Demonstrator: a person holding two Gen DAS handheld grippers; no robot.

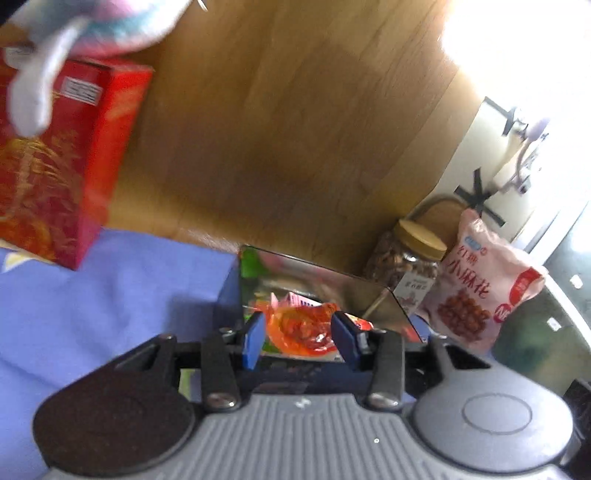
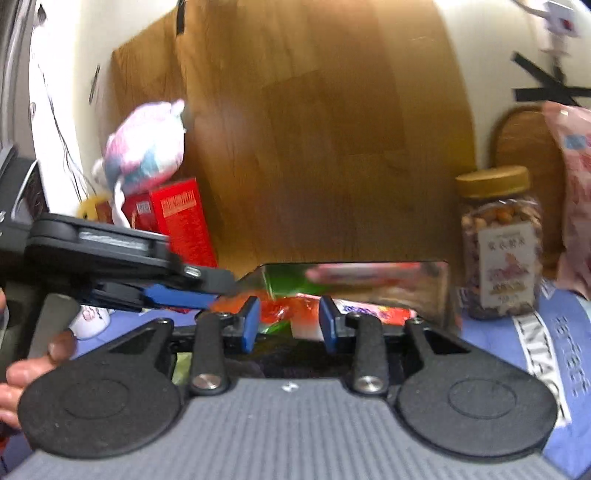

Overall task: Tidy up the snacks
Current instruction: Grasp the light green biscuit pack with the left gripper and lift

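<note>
Purple cloth (image 1: pixel 122 295) fills the left half of the left wrist view, bare from the red box (image 1: pixel 62 162) at the far left across to the shiny tray (image 1: pixel 369 295) at centre. A soft toy (image 1: pixel 85 26) hangs over the box's top. Behind everything rises a wooden board (image 1: pixel 295 129). To the right of the tray, a clear jar (image 1: pixel 406 266) of nuts with a tan lid stands just beside a pink snack bag (image 1: pixel 476 288), close to the cloth's right edge. Inside the tray lie several wrappers. The left gripper (image 1: pixel 301 339) reaches to the tray's near edge, its blue fingers (image 1: pixel 255 339) set on either side of an orange snack packet (image 1: pixel 303 328); blur makes it impossible to tell whether they actually pinch it.

From the right wrist view, the tray (image 2: pixel 436 291) sits straight ahead, holding the orange packet (image 2: pixel 280 310), something green and a white wrapper (image 2: pixel 369 310). The right gripper (image 2: pixel 290 323) points into it with its fingers (image 2: pixel 251 325) spread and only loosely framing the wrappers. The left gripper (image 2: pixel 177 295) slants in from the left, its blue tip at the tray's left rim, with a hand (image 2: pixel 33 362) visible low at the left edge. The jar (image 2: pixel 498 247) stands right of the tray, the pink bag (image 2: pixel 572 184) beyond it, the red box (image 2: pixel 177 218) and toy (image 2: pixel 144 147) well back on the left.
</note>
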